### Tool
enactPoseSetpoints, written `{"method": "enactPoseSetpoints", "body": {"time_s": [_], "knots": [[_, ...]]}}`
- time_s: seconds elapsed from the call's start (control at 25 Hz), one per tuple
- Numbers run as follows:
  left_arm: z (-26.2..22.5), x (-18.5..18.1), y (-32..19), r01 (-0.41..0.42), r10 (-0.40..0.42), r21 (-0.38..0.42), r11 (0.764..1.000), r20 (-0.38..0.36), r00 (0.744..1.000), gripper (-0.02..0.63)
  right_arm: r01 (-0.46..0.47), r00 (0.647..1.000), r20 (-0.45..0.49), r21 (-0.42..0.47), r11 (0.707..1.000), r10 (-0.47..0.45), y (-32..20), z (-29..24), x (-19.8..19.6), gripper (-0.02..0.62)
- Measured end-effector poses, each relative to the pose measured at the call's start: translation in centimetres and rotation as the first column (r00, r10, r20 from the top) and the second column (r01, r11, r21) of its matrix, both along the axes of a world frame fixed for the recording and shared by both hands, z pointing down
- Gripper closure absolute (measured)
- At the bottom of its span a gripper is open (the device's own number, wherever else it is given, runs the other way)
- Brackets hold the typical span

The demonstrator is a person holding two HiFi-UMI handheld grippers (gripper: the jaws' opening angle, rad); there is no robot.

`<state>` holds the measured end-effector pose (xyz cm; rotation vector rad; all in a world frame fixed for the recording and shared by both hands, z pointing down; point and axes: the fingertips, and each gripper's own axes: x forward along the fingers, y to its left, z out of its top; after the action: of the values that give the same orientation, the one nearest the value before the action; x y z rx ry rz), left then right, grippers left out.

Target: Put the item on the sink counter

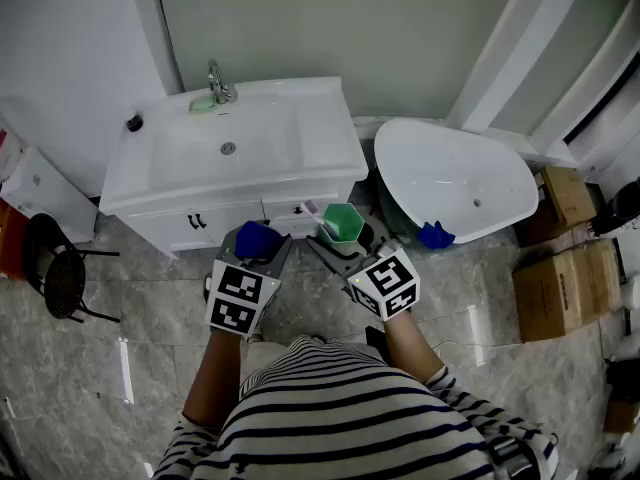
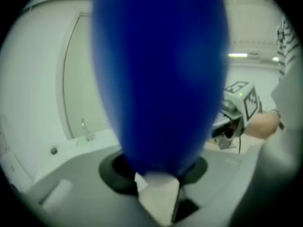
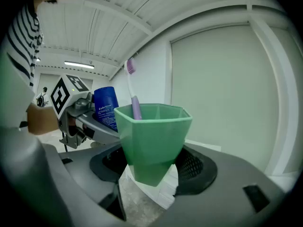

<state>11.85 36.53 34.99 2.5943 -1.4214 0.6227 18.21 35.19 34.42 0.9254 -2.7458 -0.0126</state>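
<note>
Blue bottle is clamped in the left gripper; green cup with toothbrush is clamped in the right gripper. Both hang above the floor, short of the sink desk.

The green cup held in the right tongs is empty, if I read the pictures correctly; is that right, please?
Not quite. The green cup held in the right tongs is not empty: a purple toothbrush stands in it, its head sticking up above the rim. The right gripper view shows this plainly.
</note>
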Motion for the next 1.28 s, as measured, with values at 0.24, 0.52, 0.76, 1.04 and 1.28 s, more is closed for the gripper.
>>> {"method": "enactPoseSetpoints", "body": {"time_s": [0.24, 0.52, 0.76, 1.04, 1.28], "knots": [[-0.2, 0.1, -0.2, -0.013, 0.013, 0.002, 1.0, 0.009, 1.0, 0.431, 0.005, 1.0, 0.006, 0.004, 1.0, -0.005, 0.0, -0.2, -0.4, 0.301], [-0.3, -0.1, -0.3, -0.016, 0.016, -0.002, 1.0, 0.015, 1.0, 0.431, 0.009, 1.0, 0.007, 0.002, 1.0, -0.009, -0.1, -0.2, -0.6, 0.301], [-0.3, 0.3, -0.2, -0.02, 0.02, -0.002, 1.0, 0.016, 1.0, 0.431, 0.016, 1.0, 0.008, 0.001, 1.0, -0.016, 0.0, -0.2, -0.4, 0.301], [-0.3, 0.8, -0.3, -0.02, 0.02, 0.002, 1.0, 0.013, 1.0, 0.431, 0.016, 0.999, 0.038, -0.001, 1.0, -0.015, -0.1, -0.5, 0.2, 0.301], [-0.8, 1.5, -1.0, -0.013, 0.013, 0.01, 1.0, 0.015, 1.0, 0.431, 0.018, 0.998, 0.061, -0.006, 1.0, -0.018, -0.6, -1.2, 0.8, 0.301]]}}
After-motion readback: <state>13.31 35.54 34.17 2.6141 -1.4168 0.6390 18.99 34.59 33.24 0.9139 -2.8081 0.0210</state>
